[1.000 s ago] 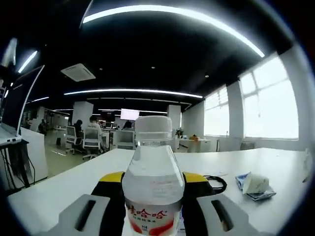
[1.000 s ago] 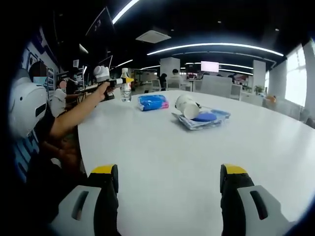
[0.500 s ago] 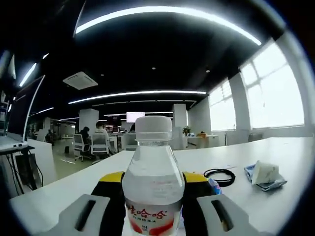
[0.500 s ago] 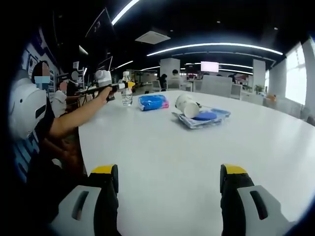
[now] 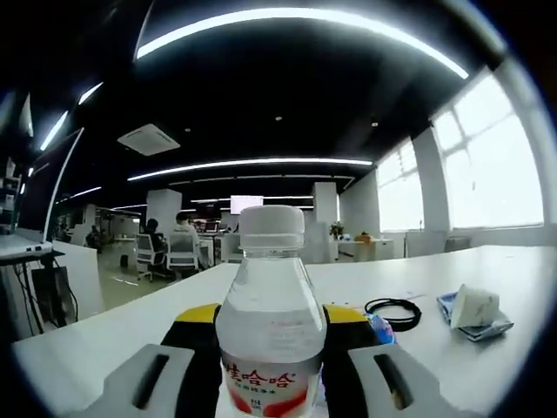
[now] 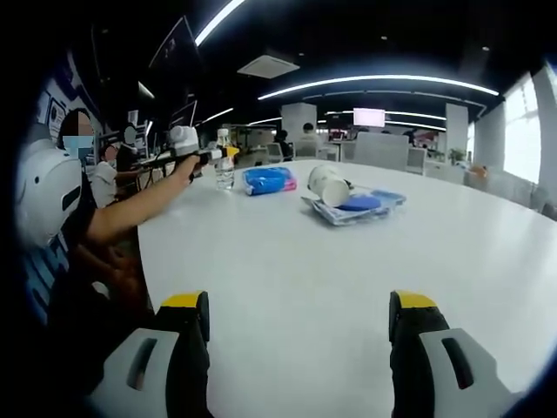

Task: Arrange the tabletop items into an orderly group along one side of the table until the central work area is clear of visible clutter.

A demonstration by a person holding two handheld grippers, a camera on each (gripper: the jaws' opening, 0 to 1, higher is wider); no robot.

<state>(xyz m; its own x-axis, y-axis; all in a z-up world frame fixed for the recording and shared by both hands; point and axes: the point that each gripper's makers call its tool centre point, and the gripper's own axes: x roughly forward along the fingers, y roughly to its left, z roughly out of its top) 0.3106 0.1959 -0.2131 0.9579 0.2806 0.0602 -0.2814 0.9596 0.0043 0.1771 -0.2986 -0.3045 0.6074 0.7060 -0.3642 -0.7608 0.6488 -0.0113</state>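
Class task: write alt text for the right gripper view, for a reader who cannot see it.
The right gripper hangs open above a bare stretch of white table. Across the table, the left gripper, held out in a person's hand, grips a water bottle. Beside the bottle lie a blue packet and a tipped white cup on a blue wrapper.

The bottle (image 5: 271, 313) between the left gripper's (image 5: 271, 383) jaws is clear with a white cap and a red-and-white label. Those jaws are black with yellow tips on grey bodies — the right gripper (image 6: 298, 335) has the same colours. Ahead and right of the bottle lies a black cable loop (image 5: 392, 311), and further right a white crumpled cup on a blue-edged wrapper (image 5: 474, 311). The table (image 6: 348, 270) is plain white. Far ahead of the right gripper sit a bright blue packet (image 6: 270, 180) and a white cup (image 6: 329, 185) on a blue tray (image 6: 376, 204).
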